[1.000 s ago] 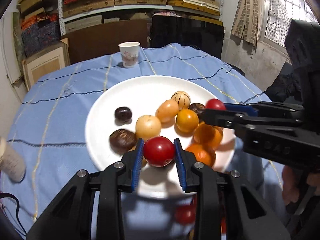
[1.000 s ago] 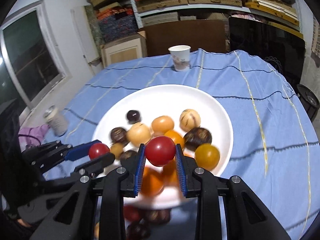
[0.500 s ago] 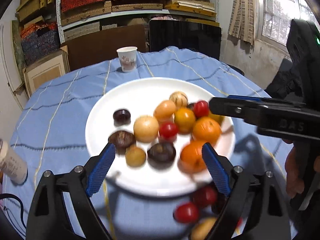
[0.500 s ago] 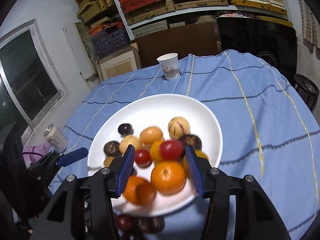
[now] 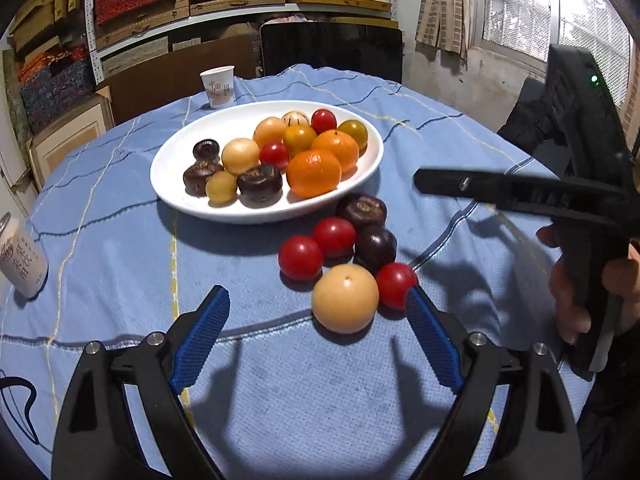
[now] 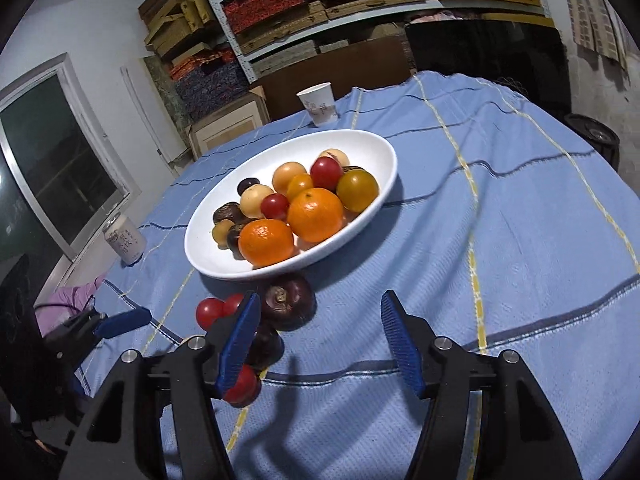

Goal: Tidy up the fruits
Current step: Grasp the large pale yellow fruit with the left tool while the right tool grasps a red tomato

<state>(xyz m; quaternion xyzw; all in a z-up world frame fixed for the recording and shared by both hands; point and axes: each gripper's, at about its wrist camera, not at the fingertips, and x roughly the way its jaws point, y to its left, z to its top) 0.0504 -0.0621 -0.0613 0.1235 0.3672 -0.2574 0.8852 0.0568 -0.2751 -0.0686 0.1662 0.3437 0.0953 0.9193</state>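
Note:
A white plate (image 5: 176,196) holds several fruits: oranges (image 5: 313,172), red tomatoes, brown and yellow fruits. It also shows in the right wrist view (image 6: 372,148). On the blue cloth in front of the plate lie loose fruits: red tomatoes (image 5: 300,258), dark fruits (image 5: 362,210) and a pale round fruit (image 5: 345,298). My left gripper (image 5: 316,344) is open and empty, just short of the pale fruit. My right gripper (image 6: 316,340) is open and empty above the cloth, right of a dark fruit (image 6: 286,300).
A paper cup (image 5: 218,86) stands behind the plate. A can (image 5: 20,258) stands at the left table edge, also in the right wrist view (image 6: 124,238). Shelves with boxes and a dark chair stand behind the round table.
Both grippers opened and dropped their red tomatoes onto the plate. Both then pulled back toward the near edge, bringing the loose fruits in front of the plate into view.

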